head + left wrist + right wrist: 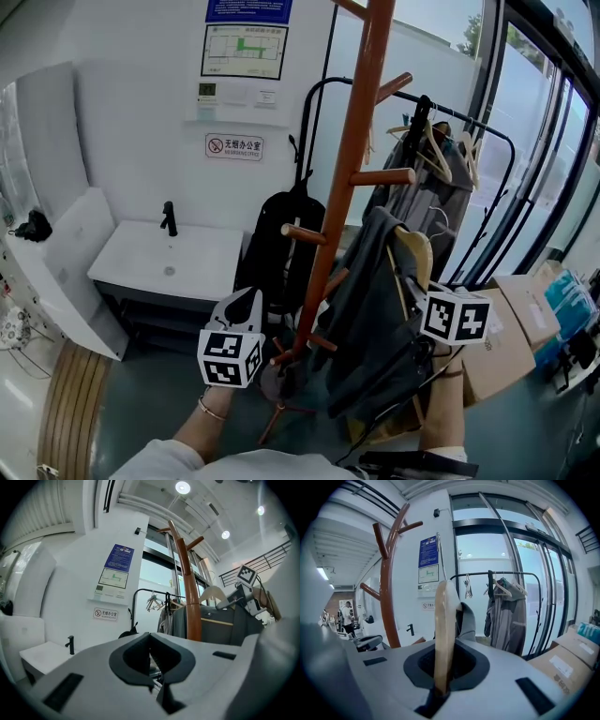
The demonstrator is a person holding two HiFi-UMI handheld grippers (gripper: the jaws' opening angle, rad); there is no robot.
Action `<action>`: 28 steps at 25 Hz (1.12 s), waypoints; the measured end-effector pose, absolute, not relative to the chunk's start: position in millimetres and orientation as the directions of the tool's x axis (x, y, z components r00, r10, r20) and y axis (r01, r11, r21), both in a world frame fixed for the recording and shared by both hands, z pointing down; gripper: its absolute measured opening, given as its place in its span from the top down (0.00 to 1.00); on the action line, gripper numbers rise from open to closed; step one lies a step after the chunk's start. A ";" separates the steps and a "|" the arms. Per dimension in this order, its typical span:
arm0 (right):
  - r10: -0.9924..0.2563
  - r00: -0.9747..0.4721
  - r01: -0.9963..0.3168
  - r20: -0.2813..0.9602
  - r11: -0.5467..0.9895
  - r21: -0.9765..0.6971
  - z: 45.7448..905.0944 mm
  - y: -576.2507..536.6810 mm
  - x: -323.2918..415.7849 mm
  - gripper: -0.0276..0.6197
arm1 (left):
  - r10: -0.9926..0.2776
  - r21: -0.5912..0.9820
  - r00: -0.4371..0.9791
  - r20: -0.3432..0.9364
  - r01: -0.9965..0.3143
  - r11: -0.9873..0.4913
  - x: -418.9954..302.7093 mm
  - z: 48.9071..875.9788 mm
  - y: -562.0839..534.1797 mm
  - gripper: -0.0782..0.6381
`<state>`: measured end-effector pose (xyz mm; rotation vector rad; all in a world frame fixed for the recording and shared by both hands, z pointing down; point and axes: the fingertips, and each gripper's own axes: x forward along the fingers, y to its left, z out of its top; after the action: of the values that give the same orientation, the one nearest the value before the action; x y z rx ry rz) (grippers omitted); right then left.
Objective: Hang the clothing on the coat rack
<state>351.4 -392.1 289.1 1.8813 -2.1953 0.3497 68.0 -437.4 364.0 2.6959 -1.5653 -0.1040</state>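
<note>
The brown wooden coat rack (352,178) stands in the middle, with pegs at several heights. Just right of its pole hangs a dark grey garment (375,319) on a pale wooden hanger (417,253). My right gripper (429,292) is shut on that hanger (443,634), whose wooden arm rises straight up between the jaws, the garment (466,620) behind it and the rack pole (386,602) to its left. My left gripper (249,298) is left of the pole's base, shut (152,667) with nothing in it. It looks at the pole (187,597) and garment (220,627).
A black clothes rail (441,103) with hangers and grey garments stands behind at the right. A black backpack (281,244) hangs behind the pole. There is a white sink counter (169,258) at the left, cardboard boxes (511,328) and glass doors at the right.
</note>
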 end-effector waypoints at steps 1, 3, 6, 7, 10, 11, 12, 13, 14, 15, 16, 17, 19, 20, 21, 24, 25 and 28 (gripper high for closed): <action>-0.935 -0.158 -0.987 0.317 0.160 -0.021 279.8 -393.4 349.7 0.92 | -0.869 0.053 0.493 -0.047 -0.867 -0.495 67.7 363.4 -437.1 0.88; -0.940 -0.164 -0.984 0.298 0.176 0.016 258.8 -395.1 346.5 0.92 | -0.868 0.053 0.494 -0.048 -0.866 -0.496 67.4 362.8 -436.4 0.88; -0.949 -0.151 -0.980 0.277 0.180 0.081 228.9 -396.9 344.0 0.92 | -0.865 0.049 0.500 -0.052 -0.863 -0.502 67.3 361.0 -434.9 0.88; -0.951 -0.148 -0.979 0.271 0.179 0.096 219.6 -397.5 343.4 0.92 | -0.864 0.048 0.501 -0.053 -0.863 -0.504 67.0 360.4 -434.2 0.88; -0.956 -0.147 -0.976 0.252 0.181 0.117 194.1 -398.6 341.6 0.92 | -0.863 0.045 0.502 -0.056 -0.862 -0.504 64.5 360.0 -432.2 0.88; -0.958 -0.147 -0.976 0.246 0.181 0.123 186.6 -398.7 341.1 0.92 | -0.864 0.047 0.501 -0.056 -0.863 -0.504 63.6 360.2 -431.9 0.88; -0.960 -0.145 -0.975 0.240 0.180 0.132 179.5 -398.8 340.8 0.92 | -0.864 0.050 0.501 -0.056 -0.863 -0.503 63.0 360.6 -431.9 0.88; -0.962 -0.141 -0.974 0.235 0.178 0.142 172.7 -398.7 340.6 0.92 | -0.864 0.053 0.501 -0.056 -0.862 -0.504 62.8 360.7 -431.9 0.88; -0.963 -0.138 -0.973 0.229 0.176 0.152 166.1 -398.7 340.6 0.92 | -0.863 0.056 0.502 -0.056 -0.862 -0.505 63.0 360.3 -431.6 0.88; -0.965 -0.136 -0.972 0.225 0.175 0.159 159.8 -398.7 340.5 0.92 | -0.862 0.057 0.503 -0.056 -0.861 -0.506 63.4 359.3 -431.2 0.88; -0.965 -0.137 -0.971 0.222 0.175 0.163 154.2 -399.0 340.2 0.92 | -0.861 0.057 0.505 -0.057 -0.860 -0.508 63.9 357.8 -430.6 0.88; -0.966 -0.139 -0.970 0.220 0.177 0.164 149.5 -399.3 339.5 0.92 | -0.860 0.057 0.506 -0.060 -0.859 -0.509 64.2 356.3 -430.0 0.88; -0.965 -0.145 -0.969 0.218 0.182 0.165 142.4 -400.2 337.2 0.92 | -0.858 0.057 0.509 -0.067 -0.857 -0.512 63.9 353.8 -429.1 0.88; -0.965 -0.147 -0.968 0.217 0.185 0.167 139.3 -400.4 335.9 0.92 | -0.858 0.056 0.509 -0.071 -0.857 -0.513 63.6 352.8 -428.9 0.88; -0.965 -0.149 -0.967 0.216 0.187 0.171 136.1 -400.6 334.9 0.92 | -0.857 0.055 0.509 -0.074 -0.856 -0.513 63.2 352.2 -428.7 0.88; -0.964 -0.153 -0.963 0.219 0.195 0.184 126.3 -400.5 332.8 0.92 | -0.858 0.056 0.507 -0.080 -0.858 -0.511 61.9 352.0 -428.0 0.88; -0.962 -0.155 -0.961 0.223 0.200 0.192 122.4 -400.4 331.8 0.92 | -0.859 0.057 0.505 -0.081 -0.858 -0.510 61.7 352.3 -427.6 0.88; -0.957 -0.160 -0.950 0.240 0.215 0.225 111.2 -399.9 325.9 0.92 | -0.863 0.064 0.499 -0.078 -0.862 -0.504 59.8 353.0 -426.7 0.88</action>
<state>325.9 -399.9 111.2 1.7827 -2.1675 -0.0311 59.8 -426.7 353.0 2.7057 -1.5568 -0.1557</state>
